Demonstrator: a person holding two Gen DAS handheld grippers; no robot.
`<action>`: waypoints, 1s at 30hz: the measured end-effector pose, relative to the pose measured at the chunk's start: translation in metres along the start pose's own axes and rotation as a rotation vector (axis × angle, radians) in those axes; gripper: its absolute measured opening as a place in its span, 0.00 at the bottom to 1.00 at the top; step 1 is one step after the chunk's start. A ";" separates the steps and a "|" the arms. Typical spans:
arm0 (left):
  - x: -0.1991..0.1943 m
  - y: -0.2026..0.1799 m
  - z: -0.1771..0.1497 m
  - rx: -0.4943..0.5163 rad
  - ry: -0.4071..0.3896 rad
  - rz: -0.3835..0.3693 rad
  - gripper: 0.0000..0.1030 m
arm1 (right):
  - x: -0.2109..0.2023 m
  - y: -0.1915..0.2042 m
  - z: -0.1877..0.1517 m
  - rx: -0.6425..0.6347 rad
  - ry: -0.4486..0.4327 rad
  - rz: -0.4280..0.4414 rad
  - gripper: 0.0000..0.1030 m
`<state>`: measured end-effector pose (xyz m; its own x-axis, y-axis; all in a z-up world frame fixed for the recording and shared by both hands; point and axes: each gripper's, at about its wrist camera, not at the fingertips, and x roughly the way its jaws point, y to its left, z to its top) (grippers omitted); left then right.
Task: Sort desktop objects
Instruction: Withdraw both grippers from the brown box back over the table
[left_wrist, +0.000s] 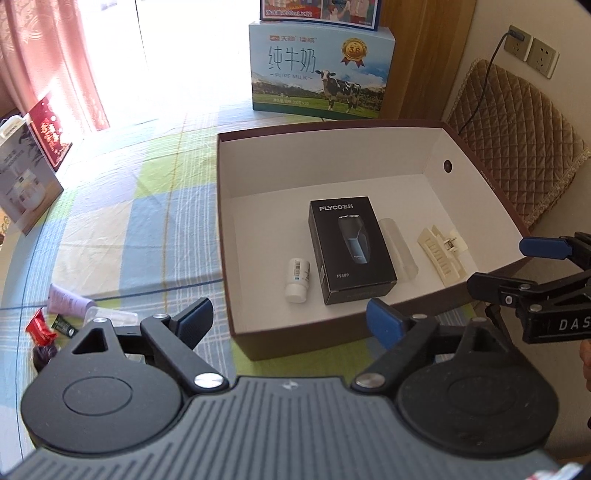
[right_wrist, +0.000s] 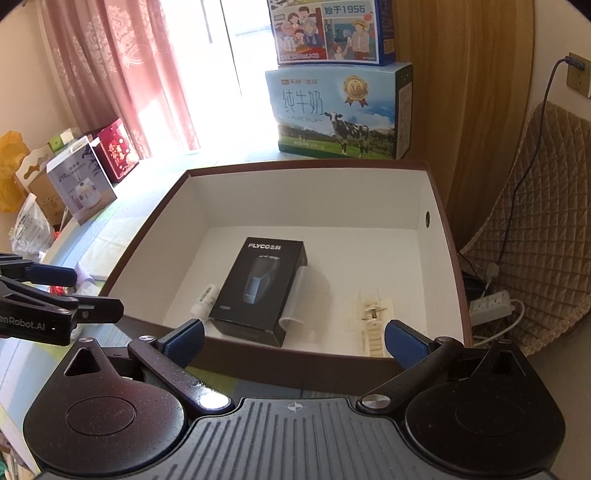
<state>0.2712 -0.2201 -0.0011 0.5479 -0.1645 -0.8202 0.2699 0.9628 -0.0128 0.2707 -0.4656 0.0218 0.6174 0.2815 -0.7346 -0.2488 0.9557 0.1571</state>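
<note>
Tablecloth (left_wrist: 147, 221) w/ brown box (left_wrist: 229, 258): shaver pkg (left_wrist: 351, 251), white bottle (left_wrist: 297, 280), hair clip (left_wrist: 441, 254).

left tool (left_wrist: 291, 323): fingers spread, holding nothing | right tool (right_wrist: 293, 341): fingers spread, holding nothing

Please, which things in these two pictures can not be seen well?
- Small items on the cloth, left wrist view: partly hidden by the left gripper.
- Clear tube, right wrist view: partly behind the black box.
- White bottle label: too small to read.
- Window: washed out by glare.
</note>
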 end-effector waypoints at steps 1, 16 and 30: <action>-0.003 0.001 -0.002 -0.004 -0.002 0.005 0.85 | -0.001 0.002 -0.001 -0.002 -0.001 0.003 0.98; -0.032 0.021 -0.030 -0.026 -0.019 0.001 0.86 | -0.018 0.034 -0.018 -0.008 -0.006 0.018 0.98; -0.052 0.056 -0.045 -0.018 -0.027 -0.014 0.86 | -0.022 0.079 -0.026 -0.001 -0.011 0.031 0.98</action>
<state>0.2225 -0.1480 0.0152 0.5652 -0.1830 -0.8044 0.2630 0.9642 -0.0345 0.2180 -0.3989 0.0336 0.6178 0.3120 -0.7218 -0.2685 0.9465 0.1793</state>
